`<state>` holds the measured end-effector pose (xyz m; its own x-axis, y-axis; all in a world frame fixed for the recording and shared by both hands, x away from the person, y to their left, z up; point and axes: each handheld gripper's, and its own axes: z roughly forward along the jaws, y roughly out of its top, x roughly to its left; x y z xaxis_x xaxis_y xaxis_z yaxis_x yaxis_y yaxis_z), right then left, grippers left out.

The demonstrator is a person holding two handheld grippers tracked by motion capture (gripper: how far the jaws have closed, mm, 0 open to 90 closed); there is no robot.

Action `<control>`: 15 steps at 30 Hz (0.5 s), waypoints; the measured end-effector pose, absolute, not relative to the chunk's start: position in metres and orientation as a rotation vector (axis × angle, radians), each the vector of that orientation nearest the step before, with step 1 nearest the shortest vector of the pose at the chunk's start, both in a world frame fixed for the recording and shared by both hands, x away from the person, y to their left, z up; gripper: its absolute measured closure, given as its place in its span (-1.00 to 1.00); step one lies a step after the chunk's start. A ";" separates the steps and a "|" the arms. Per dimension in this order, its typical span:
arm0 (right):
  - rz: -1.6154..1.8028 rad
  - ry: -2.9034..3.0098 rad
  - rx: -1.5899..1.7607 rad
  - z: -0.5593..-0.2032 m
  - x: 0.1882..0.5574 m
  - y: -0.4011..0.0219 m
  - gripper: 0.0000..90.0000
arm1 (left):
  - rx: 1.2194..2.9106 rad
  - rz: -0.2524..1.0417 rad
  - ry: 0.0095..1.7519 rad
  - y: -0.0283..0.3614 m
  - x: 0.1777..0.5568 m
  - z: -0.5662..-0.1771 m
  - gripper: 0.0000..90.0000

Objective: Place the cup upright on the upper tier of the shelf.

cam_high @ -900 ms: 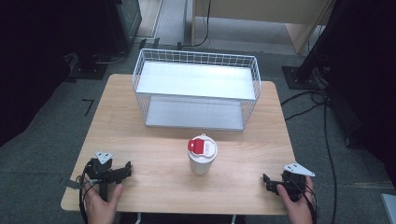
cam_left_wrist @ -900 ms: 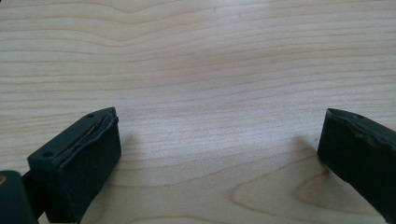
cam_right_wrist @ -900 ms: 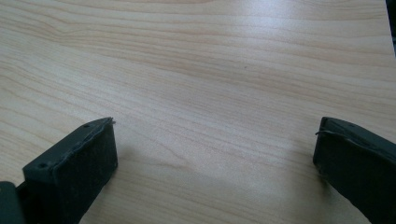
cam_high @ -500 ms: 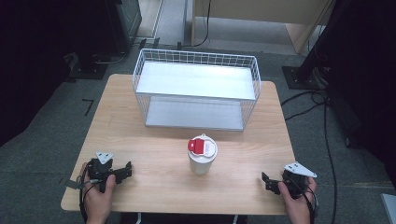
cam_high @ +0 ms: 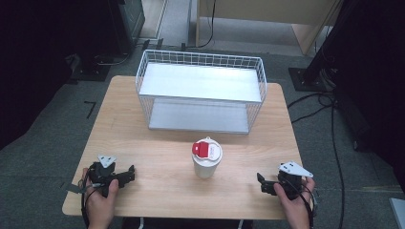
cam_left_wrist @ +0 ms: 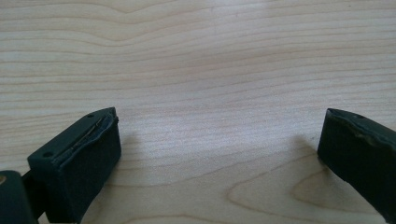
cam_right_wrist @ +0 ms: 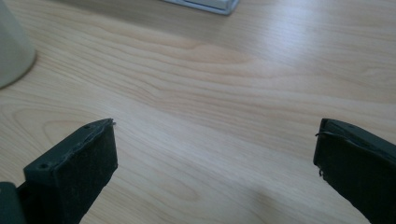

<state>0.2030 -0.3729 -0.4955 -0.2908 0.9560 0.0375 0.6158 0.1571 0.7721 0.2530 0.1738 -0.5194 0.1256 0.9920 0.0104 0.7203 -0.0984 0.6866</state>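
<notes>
- The cup [cam_high: 207,159] stands upright mid-table, just in front of the wire rack [cam_high: 200,93], with a red-and-white lid on top.
- The left gripper [cam_high: 125,175] rests low at the near left of the table [cam_high: 157,143], jaws spread wide, gripping nothing — only bare wood between them.
- The right gripper [cam_high: 263,183] sits at the near right, jaws likewise parted and empty; the cup's base shows at the far left of the right gripper view.
- The likely step is reaching for the cup. Best approached level from the side, jaws straddling the body below the lid — closing gently, since a tall cup may tip.
</notes>
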 end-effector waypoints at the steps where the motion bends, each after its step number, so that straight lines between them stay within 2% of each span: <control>1: 0.973 1.976 1.482 -0.494 0.204 -0.370 -1.00 | 1.879 0.667 1.648 0.174 0.253 -0.519 -1.00; 15: 1.034 2.025 1.393 -0.484 0.213 -0.328 -1.00 | 1.879 0.667 1.648 0.174 0.253 -0.519 -1.00</control>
